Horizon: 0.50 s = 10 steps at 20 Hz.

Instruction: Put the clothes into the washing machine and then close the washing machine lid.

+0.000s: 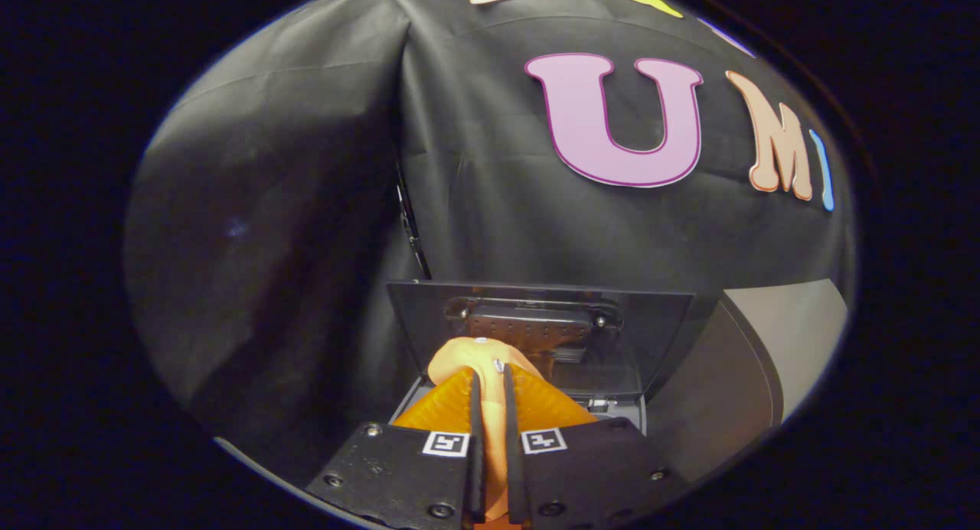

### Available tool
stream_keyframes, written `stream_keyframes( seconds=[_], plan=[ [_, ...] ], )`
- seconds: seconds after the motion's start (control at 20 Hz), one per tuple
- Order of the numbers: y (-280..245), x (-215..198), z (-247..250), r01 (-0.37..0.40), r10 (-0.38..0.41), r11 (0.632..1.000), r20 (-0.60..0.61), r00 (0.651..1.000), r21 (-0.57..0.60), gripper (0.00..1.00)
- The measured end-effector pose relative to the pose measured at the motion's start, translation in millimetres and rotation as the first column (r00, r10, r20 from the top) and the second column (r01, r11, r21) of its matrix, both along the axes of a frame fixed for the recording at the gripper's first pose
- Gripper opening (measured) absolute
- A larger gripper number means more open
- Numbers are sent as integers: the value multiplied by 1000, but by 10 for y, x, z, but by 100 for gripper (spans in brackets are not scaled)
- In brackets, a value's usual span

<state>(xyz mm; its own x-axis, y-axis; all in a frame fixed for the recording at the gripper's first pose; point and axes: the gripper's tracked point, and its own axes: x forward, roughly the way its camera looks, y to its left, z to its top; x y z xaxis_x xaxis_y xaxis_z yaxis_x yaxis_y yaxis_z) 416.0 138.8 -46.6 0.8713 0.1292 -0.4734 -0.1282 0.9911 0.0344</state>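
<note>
My gripper (491, 377) is shut on a peach-coloured garment (471, 355), a thin fold of it pinched between the two fingers and a soft bunch bulging out past the fingertips. Just beyond and below the held garment stands the washing machine, with its dark see-through lid (635, 338) raised upright at the back. The top rim of the machine (612, 406) shows to the right of the fingers. The drum opening is hidden behind the fingers and the cloth.
A grey-and-white panel (773, 346) rises beside the machine on the right. The booth's black cloth wall (306, 208) hangs close behind and to the left of the machine.
</note>
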Motion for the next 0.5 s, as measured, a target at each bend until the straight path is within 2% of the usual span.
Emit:
stream_keyframes(
  seconds=[0.2,0.4,0.5],
  plan=[
    [-89,84,-76,6,-6,1000,21,1000,8,24],
    [-143,153,6,15,-17,999,56,998,31,43],
    [-155,177,63,18,-20,1000,79,997,23,59]
  ],
)
